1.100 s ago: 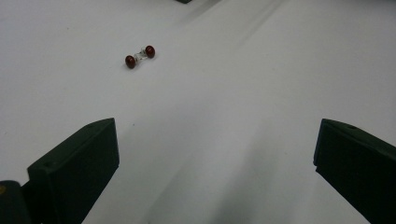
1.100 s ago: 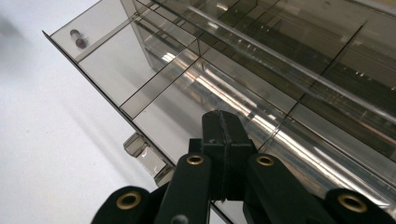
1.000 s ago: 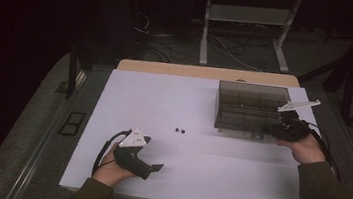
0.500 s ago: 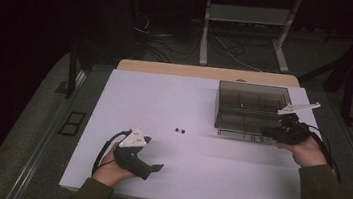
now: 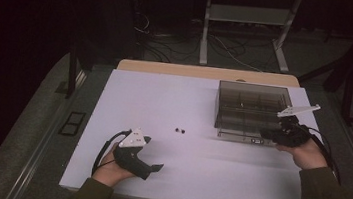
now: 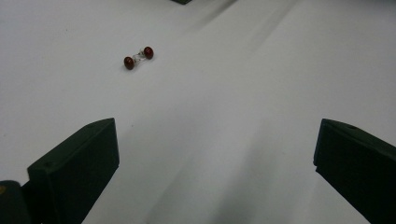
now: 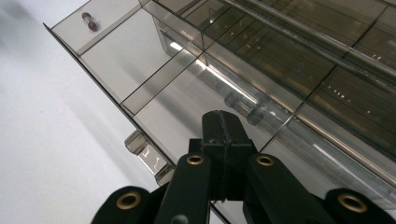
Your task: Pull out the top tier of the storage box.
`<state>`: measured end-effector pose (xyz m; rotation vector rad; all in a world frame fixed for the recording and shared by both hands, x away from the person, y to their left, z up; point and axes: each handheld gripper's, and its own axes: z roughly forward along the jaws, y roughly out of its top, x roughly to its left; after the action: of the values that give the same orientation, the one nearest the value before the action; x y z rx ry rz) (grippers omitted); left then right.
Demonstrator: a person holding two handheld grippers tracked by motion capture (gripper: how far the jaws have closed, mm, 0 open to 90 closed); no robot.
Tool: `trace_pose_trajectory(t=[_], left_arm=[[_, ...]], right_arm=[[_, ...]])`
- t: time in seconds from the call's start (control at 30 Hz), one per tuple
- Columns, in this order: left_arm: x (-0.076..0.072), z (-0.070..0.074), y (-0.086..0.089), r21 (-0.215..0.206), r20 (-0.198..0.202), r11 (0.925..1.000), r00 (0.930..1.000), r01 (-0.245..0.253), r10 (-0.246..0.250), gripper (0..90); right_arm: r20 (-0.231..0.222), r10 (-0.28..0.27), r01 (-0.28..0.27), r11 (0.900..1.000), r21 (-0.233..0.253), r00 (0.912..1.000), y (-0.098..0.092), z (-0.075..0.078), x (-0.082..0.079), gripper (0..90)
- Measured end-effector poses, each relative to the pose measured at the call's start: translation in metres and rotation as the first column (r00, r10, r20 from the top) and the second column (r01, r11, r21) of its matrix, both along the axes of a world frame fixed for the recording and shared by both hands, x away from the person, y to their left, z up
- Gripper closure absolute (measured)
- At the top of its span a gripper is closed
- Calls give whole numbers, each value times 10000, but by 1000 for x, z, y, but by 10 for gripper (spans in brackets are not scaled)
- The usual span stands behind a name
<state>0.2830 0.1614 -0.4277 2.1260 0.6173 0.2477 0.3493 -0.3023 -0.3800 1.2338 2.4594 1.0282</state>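
The right tool [image 5: 267,135], jaws pressed together with nothing between them, sits at the front right corner of the box [image 5: 251,108], its tip over the clear front compartment in the right gripper view. The left tool [image 5: 156,167] rests low on the worktop [image 5: 189,101] near the front edge, jaws spread wide and empty. The box stands at the worktop's right rear. Two small dark red beads [image 6: 138,57] lie together on the worktop, between the tools and well ahead of the left one.
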Motion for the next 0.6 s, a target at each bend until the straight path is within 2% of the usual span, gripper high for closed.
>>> trace_pose_trajectory(t=[0.6], left_arm=[[0, 0, 0, 3, 2, 10000, 10000, 11, -11, 0]], right_arm=[[-37, 37, -37, 10000, -4, 10000, -1, 0, -3, 886]])
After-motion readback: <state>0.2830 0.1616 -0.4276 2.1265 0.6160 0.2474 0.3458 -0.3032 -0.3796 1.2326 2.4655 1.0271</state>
